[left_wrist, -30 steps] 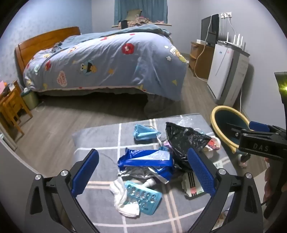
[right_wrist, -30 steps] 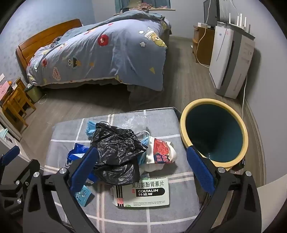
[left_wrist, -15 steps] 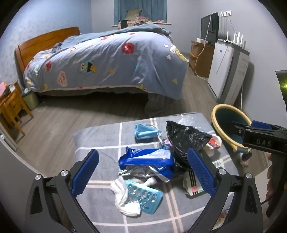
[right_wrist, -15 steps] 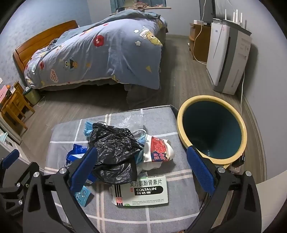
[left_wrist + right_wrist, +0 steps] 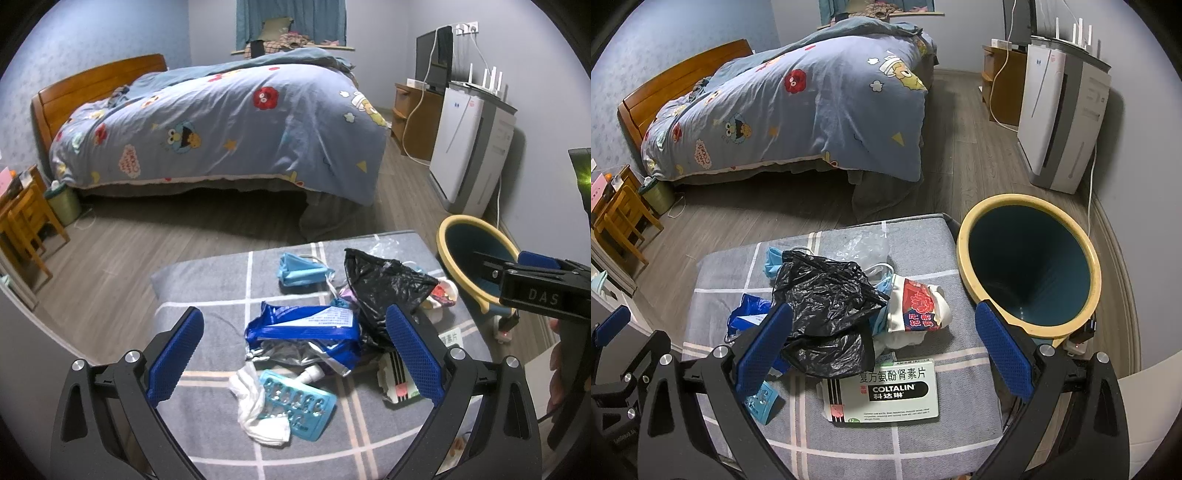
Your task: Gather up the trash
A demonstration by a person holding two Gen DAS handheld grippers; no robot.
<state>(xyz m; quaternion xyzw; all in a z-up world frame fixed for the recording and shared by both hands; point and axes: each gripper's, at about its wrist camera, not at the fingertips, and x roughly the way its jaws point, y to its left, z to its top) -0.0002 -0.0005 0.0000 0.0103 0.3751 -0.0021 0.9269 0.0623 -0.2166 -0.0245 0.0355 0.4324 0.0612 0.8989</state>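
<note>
Right wrist view: right gripper (image 5: pixel 882 347) hung wide open and empty above the trash — black bag (image 5: pixel 827 299), medicine box (image 5: pixel 886 393) at the grey checked cushion's (image 5: pixel 923 435) near edge. Left gripper (image 5: pixel 295 354) gaped too, over the blue wrapper (image 5: pixel 303 326) and blister pack (image 5: pixel 299 404); bin (image 5: pixel 1030 269) stood just beside the cushion's right edge.

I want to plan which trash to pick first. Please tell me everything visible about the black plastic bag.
The black plastic bag is thin, glossy and crumpled, apparently empty. It lies slumped in the middle of the trash pile on the grey checked cushion. It covers part of the blue wrapper and its lower edge overlaps the top of the medicine box. A white and red wrapper lies against its right side. No gripper touches it.
</note>
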